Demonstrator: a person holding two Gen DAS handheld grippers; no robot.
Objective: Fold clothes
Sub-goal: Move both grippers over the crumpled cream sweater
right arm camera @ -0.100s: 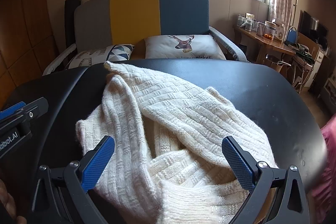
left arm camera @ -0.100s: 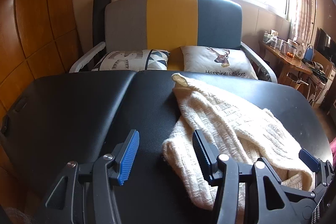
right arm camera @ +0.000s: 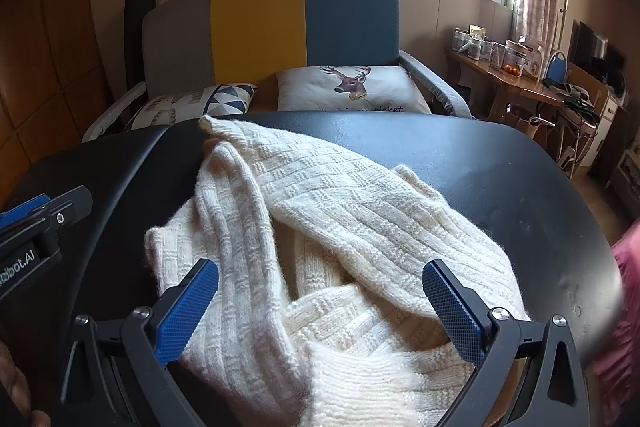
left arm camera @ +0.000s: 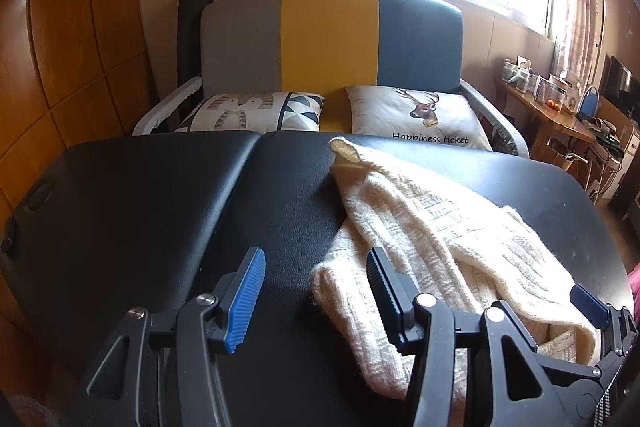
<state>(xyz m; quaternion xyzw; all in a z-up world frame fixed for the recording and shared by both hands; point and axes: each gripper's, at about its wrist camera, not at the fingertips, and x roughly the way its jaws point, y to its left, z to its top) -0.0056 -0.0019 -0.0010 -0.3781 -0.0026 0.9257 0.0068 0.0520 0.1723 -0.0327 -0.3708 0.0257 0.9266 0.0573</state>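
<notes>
Grippers come first, both spread wide and gripping nothing: the right gripper [right arm camera: 320, 311] hangs directly over the near heap of the cream knit sweater [right arm camera: 320, 227], its blue pads straddling the bunched folds without pressing them, while the left gripper [left arm camera: 316, 295] points downward at the black padded table [left arm camera: 140, 207], one pad over bare vinyl and the other over the sweater's near left edge. The garment lies crumpled on the right half of the table, its long axis running from the near right corner away and to the left, ending in a narrow tip [left arm camera: 344, 151] close to the far edge. That puts the bulk under the right hand and only the left fringe within reach of the left, so I would judge the right better placed to take hold first. Beyond the table stands a sofa [left arm camera: 332, 39] in grey, yellow and blue with a deer-print cushion [left arm camera: 416, 115]. Against the frame a moment earlier, nothing has shifted: sweater and both tools sit as they did.
</notes>
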